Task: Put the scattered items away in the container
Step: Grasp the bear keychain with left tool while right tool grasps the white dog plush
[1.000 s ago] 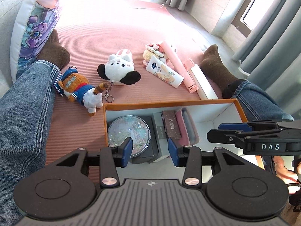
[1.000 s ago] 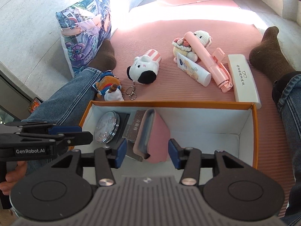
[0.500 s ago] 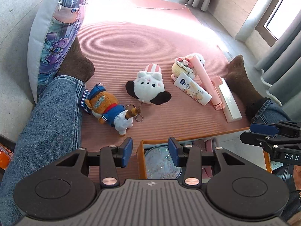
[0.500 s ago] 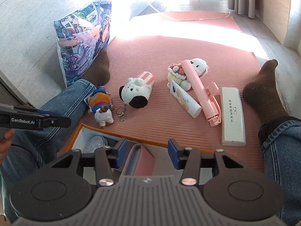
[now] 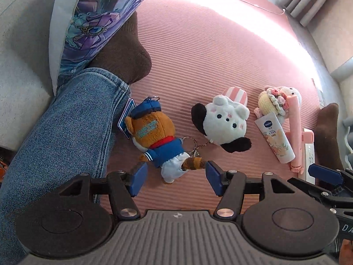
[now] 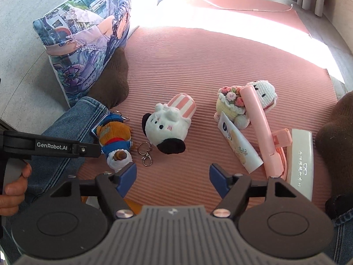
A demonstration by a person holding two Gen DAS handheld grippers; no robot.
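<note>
Scattered items lie on a pink ribbed mat (image 6: pixel 198 66) between my outstretched legs. My left gripper (image 5: pixel 175 180) has just been opening; its fingers stand spread above the bear plush (image 5: pixel 158 141) in blue sailor clothes, whose legs sit between them without being pinched. At two o'clock from the bear is a white dog plush (image 5: pixel 222 123), its keyring touching the bear. My right gripper (image 6: pixel 172 180) has also just been opening, its fingers spread wide over bare mat. At one o'clock from it lie a lotion tube (image 6: pixel 239 145), a pink stick (image 6: pixel 260 125), a crocheted doll (image 6: pixel 233 103) and a white case (image 6: pixel 302 161). A printed cushion (image 6: pixel 88 37) rests at ten o'clock.
</note>
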